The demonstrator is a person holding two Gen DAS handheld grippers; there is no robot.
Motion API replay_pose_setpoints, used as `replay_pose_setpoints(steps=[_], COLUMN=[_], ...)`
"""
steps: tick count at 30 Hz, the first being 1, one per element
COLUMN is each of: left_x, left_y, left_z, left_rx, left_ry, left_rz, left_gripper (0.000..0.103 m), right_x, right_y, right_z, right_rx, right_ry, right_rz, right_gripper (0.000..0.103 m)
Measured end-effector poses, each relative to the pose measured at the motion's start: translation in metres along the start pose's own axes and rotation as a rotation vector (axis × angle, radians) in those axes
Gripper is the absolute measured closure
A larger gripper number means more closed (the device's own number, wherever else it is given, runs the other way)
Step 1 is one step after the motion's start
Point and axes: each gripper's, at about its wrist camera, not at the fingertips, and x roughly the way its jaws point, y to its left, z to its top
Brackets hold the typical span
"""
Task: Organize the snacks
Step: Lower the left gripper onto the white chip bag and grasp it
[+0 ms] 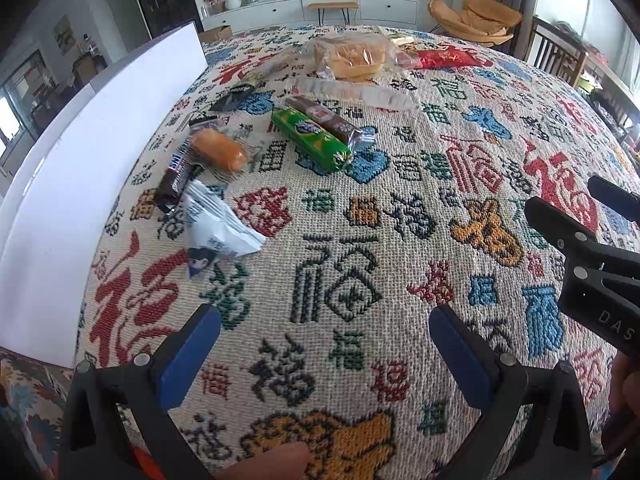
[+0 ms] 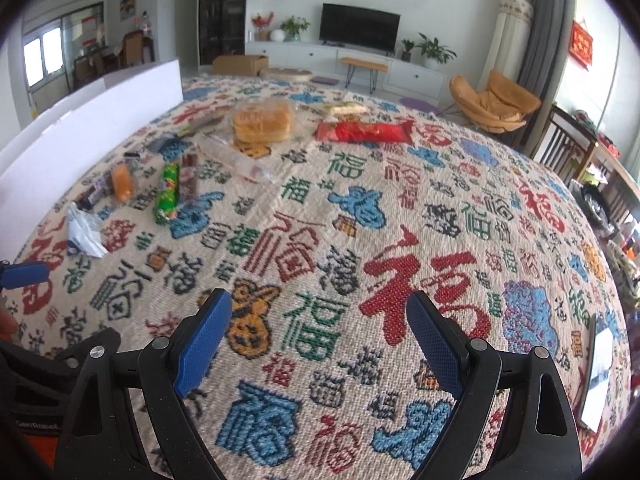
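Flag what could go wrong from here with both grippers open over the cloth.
1. The green biscuit roll lies against the brown bar; a grab could catch both.
2. The white wrapper is thin and crumpled, so fingers may slip.
3. The right gripper sits close beside the left gripper; they might bump.

Soft, even daylight fills both views, with only faint shadows under things. The white board (image 1: 92, 152), left of the left hand-held gripper (image 1: 324, 344), is overexposed to flat white. Fisheye distortion bulges the patterned cloth (image 2: 360, 216) and darkens the corners. The far snacks in the right wrist view look slightly smeared.
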Motion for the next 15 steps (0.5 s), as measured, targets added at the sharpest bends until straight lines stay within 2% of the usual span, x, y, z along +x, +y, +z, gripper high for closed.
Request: replay_pose_setpoints(steps=[2,4,9,15], left_x=[0.009,0.009,0.009,0.009], left_y=[-0.002,0.002,0.011,0.010], left_z=[-0.005,-0.009,-0.013,-0.014], left_rx=[-0.013,-0.033,-0.060,-0.056], left_ry=[0.014,-0.017,-0.028,-0.042], left_rz=[0.009,-0.007,-0.041,-0.038], left_gripper=[0.000,0.000,0.000,0.000], right_x=[0.013,0.022,0.035,0.040], right_y=[-0.008,-0.014,-0.018,-0.020], right_z=[-0.003,-0.005,-0.011,-0.011], right_rx=[-0.005,-0.010,0.001,0.036], right_ry=[0.029,0.043,0.056,0.066], right_rz=[-0.017,-0.025,-0.016,0.001], right_gripper=[0.012,0.012,0.012,0.012])
